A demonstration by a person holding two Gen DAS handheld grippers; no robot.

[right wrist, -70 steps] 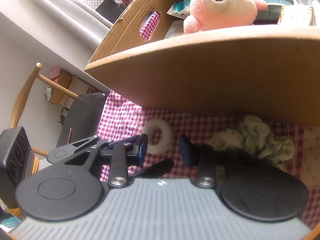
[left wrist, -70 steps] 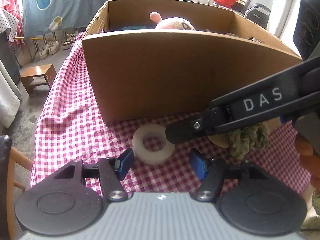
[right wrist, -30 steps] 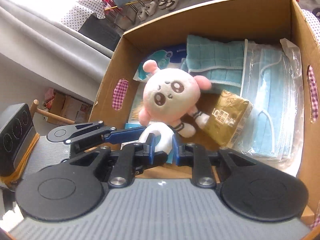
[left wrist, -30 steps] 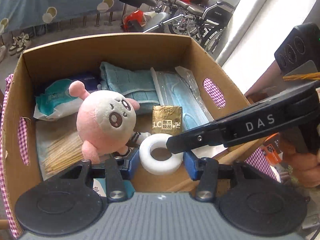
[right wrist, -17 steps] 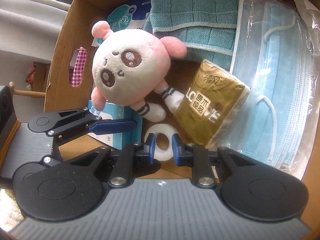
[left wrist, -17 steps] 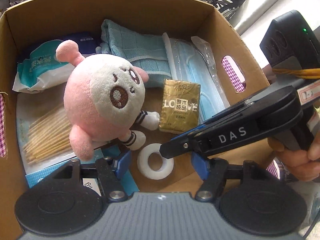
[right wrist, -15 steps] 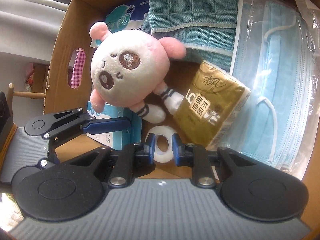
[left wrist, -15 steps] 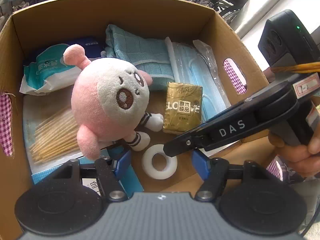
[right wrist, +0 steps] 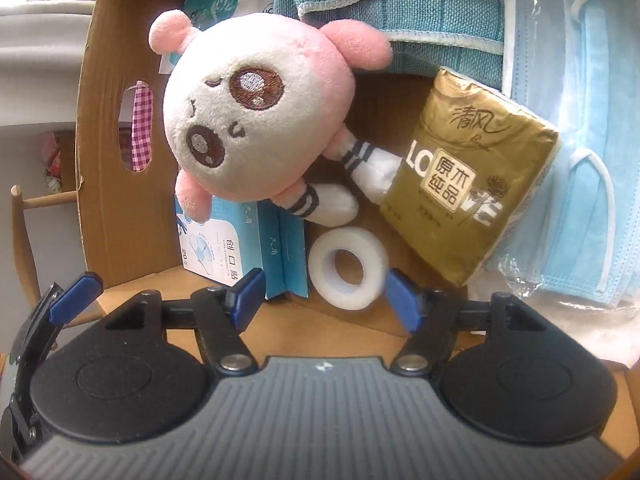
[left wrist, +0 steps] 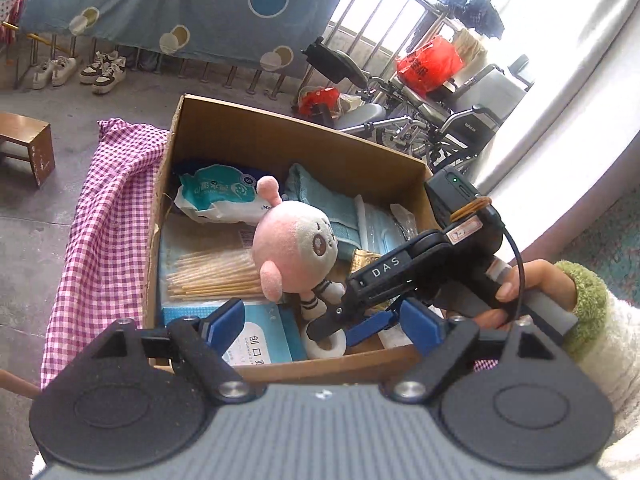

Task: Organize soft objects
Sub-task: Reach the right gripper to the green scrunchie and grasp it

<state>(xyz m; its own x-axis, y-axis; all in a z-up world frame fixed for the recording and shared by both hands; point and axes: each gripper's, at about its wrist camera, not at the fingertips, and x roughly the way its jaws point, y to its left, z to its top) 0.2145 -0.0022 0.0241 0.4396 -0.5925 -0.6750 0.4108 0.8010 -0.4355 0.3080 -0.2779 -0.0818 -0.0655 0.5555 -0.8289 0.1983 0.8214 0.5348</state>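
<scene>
Counting one tape roll (right wrist: 347,268), one plush (right wrist: 256,128)

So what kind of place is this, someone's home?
Probably a lived-in home's porch or utility corner: sneakers lined up under a hanging dotted sheet, and a wheelchair parked by the window bars.

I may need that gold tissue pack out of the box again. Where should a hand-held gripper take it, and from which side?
Grip the gold tissue pack across its narrow width, coming from above. It lies flat and tilted, its near corner free beside the tape roll. Its far end touches the plush toy's leg, its right edge overlaps the masks.
</scene>
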